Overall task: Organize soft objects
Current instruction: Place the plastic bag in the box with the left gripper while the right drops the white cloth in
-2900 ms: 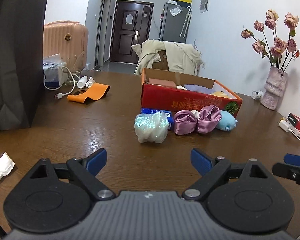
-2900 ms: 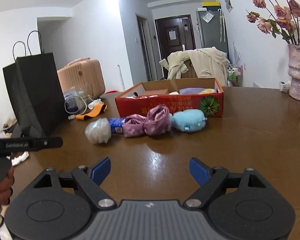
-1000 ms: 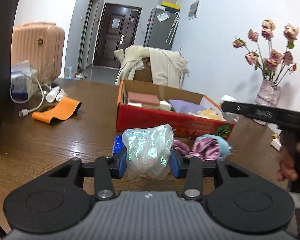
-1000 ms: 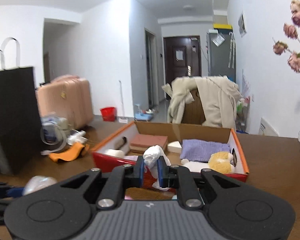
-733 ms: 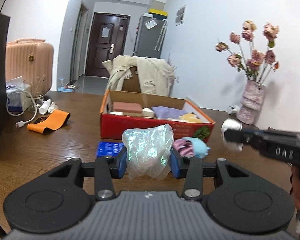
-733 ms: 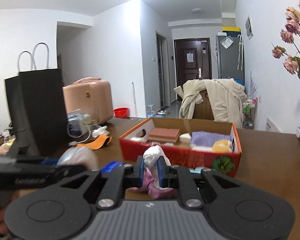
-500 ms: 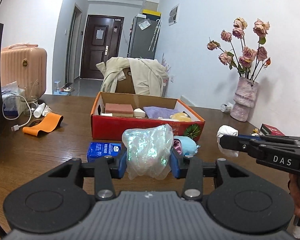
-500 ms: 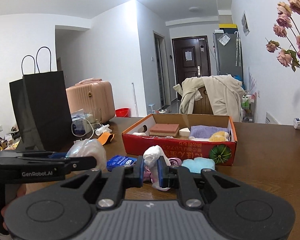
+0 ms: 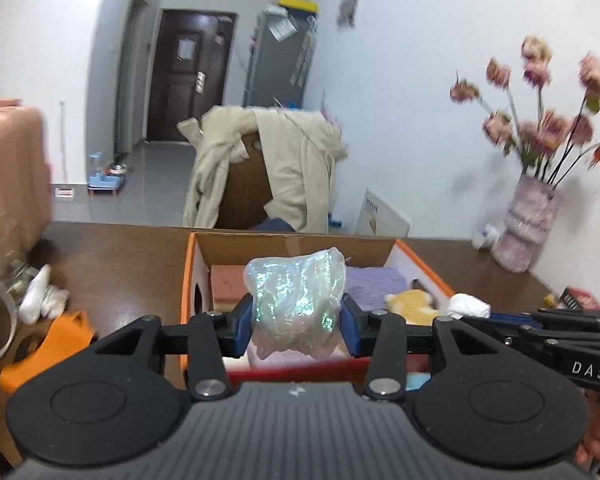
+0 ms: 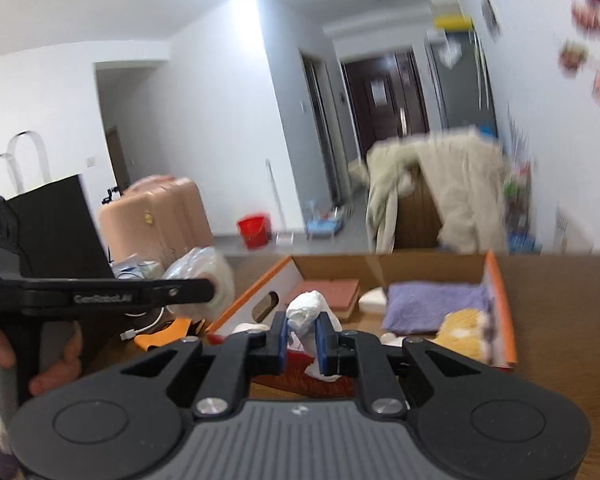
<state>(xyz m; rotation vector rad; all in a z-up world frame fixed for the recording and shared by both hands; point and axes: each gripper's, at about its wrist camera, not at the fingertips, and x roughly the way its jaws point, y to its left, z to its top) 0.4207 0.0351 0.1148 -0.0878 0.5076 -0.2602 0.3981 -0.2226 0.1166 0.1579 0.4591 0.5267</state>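
Iridescent pouch [image 9: 296, 300] clamped in left gripper [image 9: 296, 326], above box [image 9: 188, 264]

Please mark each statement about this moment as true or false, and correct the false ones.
1. The left hand-held gripper holds an iridescent pouch. True.
2. The right hand-held gripper is open. False: it is shut on a white cloth.
3. A purple towel lies inside the cardboard box. True.
4. The box stands on the floor. False: it stands on the wooden table.
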